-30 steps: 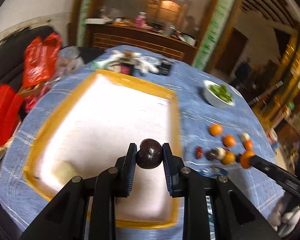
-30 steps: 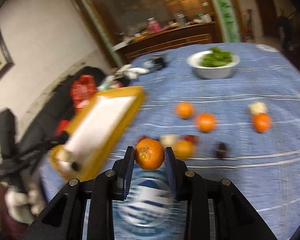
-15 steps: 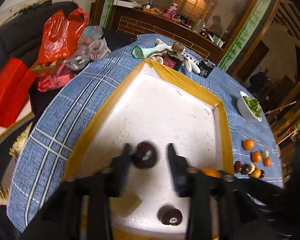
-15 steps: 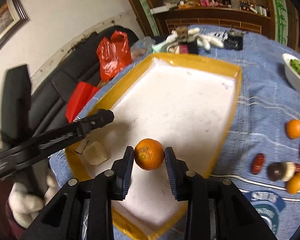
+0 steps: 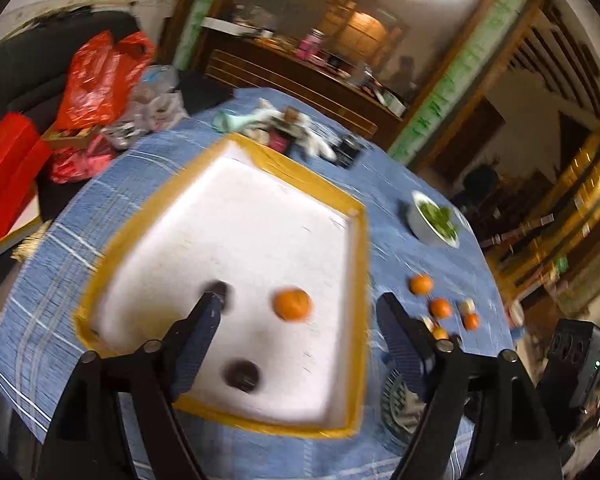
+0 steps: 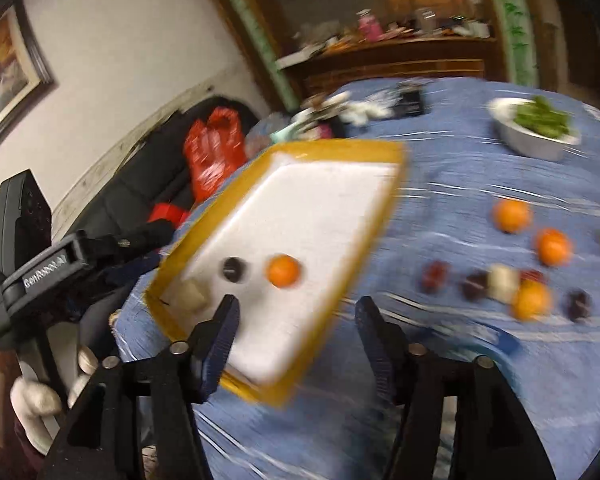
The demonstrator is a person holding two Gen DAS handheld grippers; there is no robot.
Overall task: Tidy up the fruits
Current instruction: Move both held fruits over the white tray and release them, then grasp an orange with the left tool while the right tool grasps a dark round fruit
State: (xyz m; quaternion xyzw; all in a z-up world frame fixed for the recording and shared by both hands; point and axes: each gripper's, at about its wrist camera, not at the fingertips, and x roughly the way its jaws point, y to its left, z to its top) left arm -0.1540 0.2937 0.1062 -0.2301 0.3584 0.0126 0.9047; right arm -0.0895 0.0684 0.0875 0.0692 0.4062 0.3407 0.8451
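Both sets of jaws are opening and nothing sits between them. The left gripper stands wide above the near end of the yellow-rimmed tray, where an orange rests on the white floor beside two dark round fruits, one by the left jaw. The right gripper hangs over the tray's near right edge. More oranges and dark fruits lie loose on the blue-clothed counter right of the tray. A white bowl of greens stands toward the far edge.
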